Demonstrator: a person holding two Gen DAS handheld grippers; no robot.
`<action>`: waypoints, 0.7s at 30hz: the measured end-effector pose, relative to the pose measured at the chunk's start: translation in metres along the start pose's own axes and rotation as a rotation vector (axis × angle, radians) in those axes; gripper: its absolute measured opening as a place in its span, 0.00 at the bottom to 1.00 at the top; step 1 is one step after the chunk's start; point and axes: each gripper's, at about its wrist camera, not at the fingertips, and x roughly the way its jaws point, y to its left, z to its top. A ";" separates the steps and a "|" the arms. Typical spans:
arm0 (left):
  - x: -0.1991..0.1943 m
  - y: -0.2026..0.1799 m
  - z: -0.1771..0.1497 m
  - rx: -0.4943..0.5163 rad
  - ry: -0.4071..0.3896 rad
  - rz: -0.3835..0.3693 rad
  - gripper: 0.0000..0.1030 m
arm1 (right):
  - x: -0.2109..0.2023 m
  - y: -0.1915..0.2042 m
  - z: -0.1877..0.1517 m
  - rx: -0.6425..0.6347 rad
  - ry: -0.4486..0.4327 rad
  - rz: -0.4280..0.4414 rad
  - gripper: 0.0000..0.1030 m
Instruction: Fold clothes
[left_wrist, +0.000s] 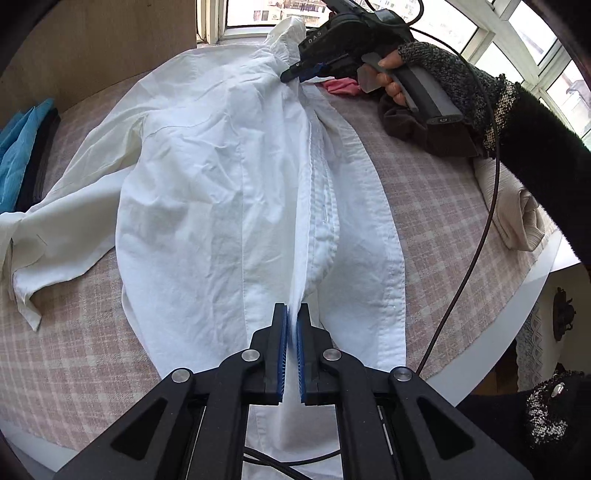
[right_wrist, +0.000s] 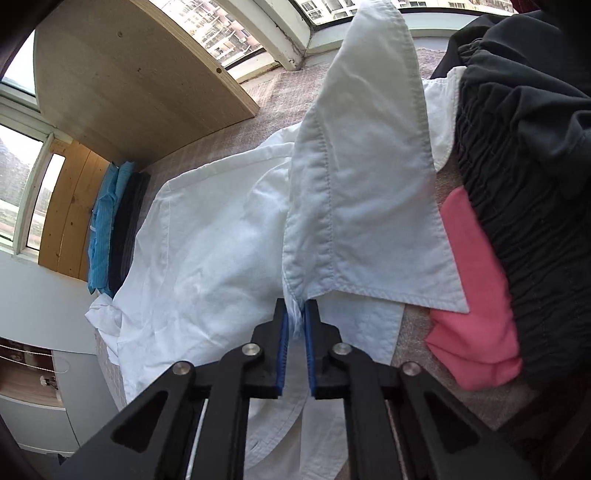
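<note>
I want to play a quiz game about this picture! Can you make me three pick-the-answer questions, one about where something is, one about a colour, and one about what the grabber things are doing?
1. Where does the folded blue cloth lie?
A. On top of the shirt
B. At the table's edge by the wooden board, away from the shirt
C. Between the blue pads

2. What colour is the shirt being folded?
A. White
B. Pink
C. Black

3. What is the left tool doing?
A. Hanging open above the table
B. Lying on the blue cloth
C. Pinching the shirt's front edge

Answers:
1 B: it sits beside the wooden board, clear of the shirt.
2 A: its body, sleeve and collar are all white.
3 C: white fabric runs between its blue pads; the right tool pinches near the collar too.
</note>
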 end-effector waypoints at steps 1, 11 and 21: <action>-0.007 0.006 0.001 -0.008 -0.010 -0.008 0.04 | -0.009 0.005 0.001 -0.013 -0.026 -0.002 0.06; -0.068 0.087 0.019 -0.053 -0.127 0.147 0.04 | -0.071 0.091 0.050 -0.185 -0.193 0.017 0.05; -0.018 0.116 0.004 -0.067 -0.012 0.082 0.45 | -0.017 0.150 0.023 -0.300 0.010 -0.088 0.43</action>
